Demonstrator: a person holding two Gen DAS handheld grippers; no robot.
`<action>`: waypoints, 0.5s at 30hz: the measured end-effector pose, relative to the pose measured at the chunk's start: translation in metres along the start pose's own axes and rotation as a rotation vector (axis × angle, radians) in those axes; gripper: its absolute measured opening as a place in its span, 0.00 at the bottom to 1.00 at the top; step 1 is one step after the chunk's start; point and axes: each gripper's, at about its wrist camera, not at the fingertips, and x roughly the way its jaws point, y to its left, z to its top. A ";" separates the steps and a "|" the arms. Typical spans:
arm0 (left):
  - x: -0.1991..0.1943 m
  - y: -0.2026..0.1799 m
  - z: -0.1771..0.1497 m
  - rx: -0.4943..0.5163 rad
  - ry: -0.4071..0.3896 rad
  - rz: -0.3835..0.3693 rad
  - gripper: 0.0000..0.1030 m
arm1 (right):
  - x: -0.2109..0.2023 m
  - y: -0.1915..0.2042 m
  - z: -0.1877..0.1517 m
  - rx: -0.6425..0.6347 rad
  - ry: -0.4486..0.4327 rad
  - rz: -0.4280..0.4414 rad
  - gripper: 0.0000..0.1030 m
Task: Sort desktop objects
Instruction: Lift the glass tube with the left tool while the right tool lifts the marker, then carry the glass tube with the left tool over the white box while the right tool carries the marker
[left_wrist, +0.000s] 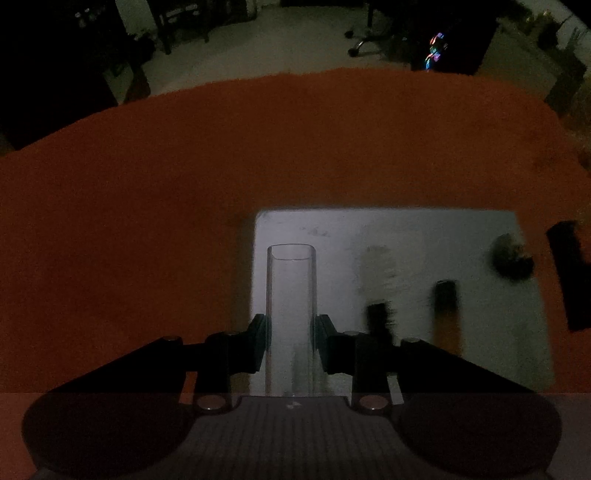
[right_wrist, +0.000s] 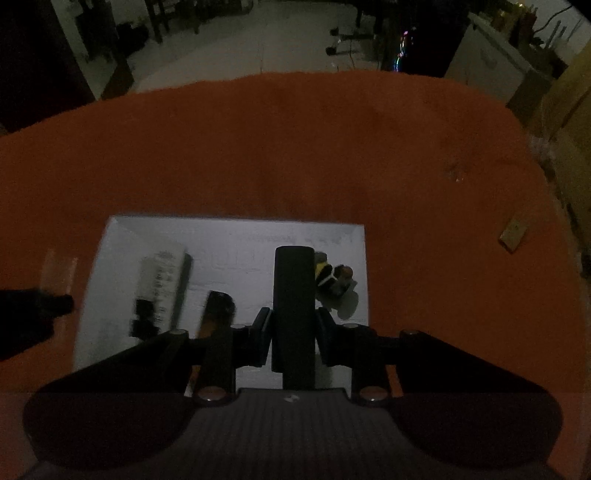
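Clear tube (left_wrist: 291, 295) clamped in left gripper (left_wrist: 291, 341), held above white tray (left_wrist: 406, 225) on orange tabletop (left_wrist: 147, 184). Dark flat bar (right_wrist: 294, 295) pinched in right gripper (right_wrist: 294, 341) over same tray. Below on tray: amber-tipped stick (right_wrist: 218, 310), blurred white pack (right_wrist: 162, 280), small yellow-black item (right_wrist: 330, 275) at right. Tan tag (right_wrist: 513, 234) lies far right, off tray.
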 end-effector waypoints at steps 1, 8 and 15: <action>-0.011 -0.004 0.001 0.013 -0.011 -0.006 0.24 | -0.011 0.002 0.000 -0.009 -0.008 -0.005 0.27; -0.104 -0.037 -0.014 0.102 -0.158 -0.004 0.24 | -0.091 0.018 -0.007 -0.058 -0.107 0.001 0.27; -0.145 -0.042 -0.059 0.090 -0.179 -0.052 0.24 | -0.161 0.036 -0.043 -0.189 -0.158 0.021 0.27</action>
